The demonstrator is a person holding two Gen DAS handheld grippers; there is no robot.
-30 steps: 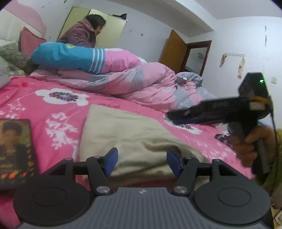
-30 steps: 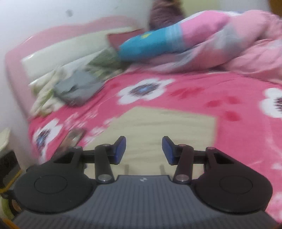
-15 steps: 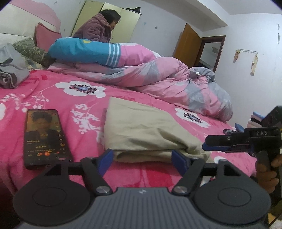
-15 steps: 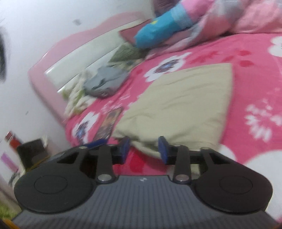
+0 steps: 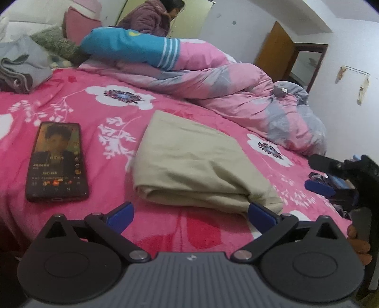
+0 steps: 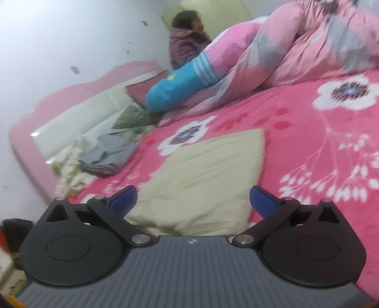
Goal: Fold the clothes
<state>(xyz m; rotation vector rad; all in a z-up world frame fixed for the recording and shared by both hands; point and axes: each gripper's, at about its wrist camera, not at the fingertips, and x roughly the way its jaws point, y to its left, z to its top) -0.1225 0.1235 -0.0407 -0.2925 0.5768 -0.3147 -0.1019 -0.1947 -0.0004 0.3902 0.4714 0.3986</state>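
A beige garment (image 5: 196,163), folded into a flat packet, lies on the pink flowered bedspread (image 5: 113,123). My left gripper (image 5: 190,213) hovers just short of the packet's near edge. Its jaws are opening wide, with nothing pressed between the blue pads. In the right wrist view the same garment (image 6: 208,175) lies ahead of and below my right gripper (image 6: 193,200). Those jaws are opening too, and the pads touch no cloth. The left wrist view shows the right gripper (image 5: 317,174) at the bed's right edge, held by a hand (image 5: 357,241).
A phone (image 5: 56,161) with a lit screen lies left of the garment. Folded grey clothes (image 5: 21,68) sit near the pink headboard (image 6: 71,113). A bunched pink quilt (image 5: 225,87) fills the far side. A person (image 5: 151,16) stands behind it.
Both grippers' jaws have spread from partly closed to wide. The right gripper has swung away to the bed's right edge. The left has drawn back, and the phone now shows fully.
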